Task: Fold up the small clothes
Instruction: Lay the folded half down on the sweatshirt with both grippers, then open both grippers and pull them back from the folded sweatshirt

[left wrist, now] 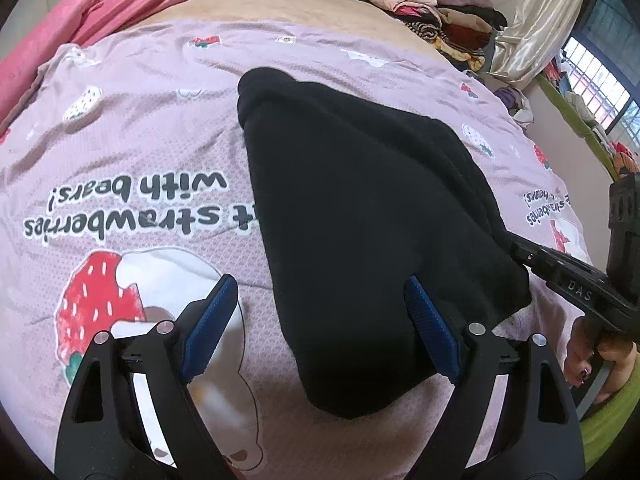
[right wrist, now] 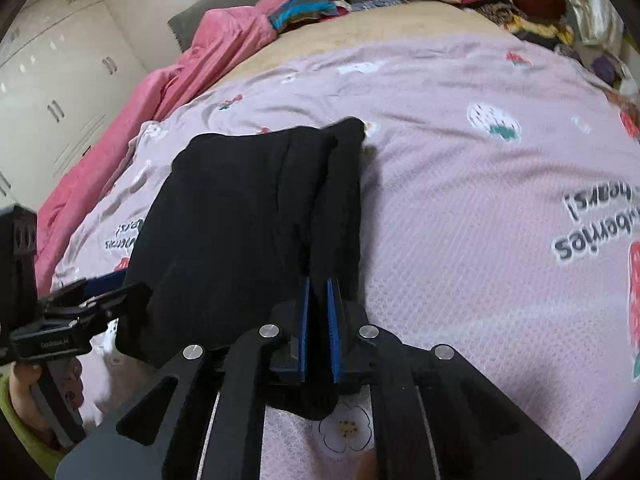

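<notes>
I have one pale pink quilted bedcover (left wrist: pixel 160 128) printed with strawberries and bears filling both views; its black lettering reads upside down to me as "strawberries with bears!", once on the left and once more, partly cut off, on the right. Beneath it a strip of tan sheet (left wrist: pixel 280 6) shows at the far edge. Far left lies one rumpled bright pink blanket (left wrist: pixel 120 4), and beyond it in the right wrist view a white panelled wardrobe (right wrist: pixel 52 80). Far right I see two heaps of mixed folded clothes (left wrist: pixel 436 12), one behind the blanket, one by the cream curtain (left wrist: pixel 536 28) and barred window (left wrist: pixel 596 80).

The single dark, black fleece garment (left wrist: pixel 360 216) lies folded in the middle of the cover, narrowing toward the far end.

My left gripper (left wrist: pixel 320 320) stands wide, its blue pads either side of the garment's near left edge, right pad over the cloth, left pad over bare cover; whether they touch I cannot tell. My right gripper (right wrist: pixel 319 312) is pinched narrow on the garment's near right corner, a fold of black cloth between its pads. Its side bears the letters "DAS".
</notes>
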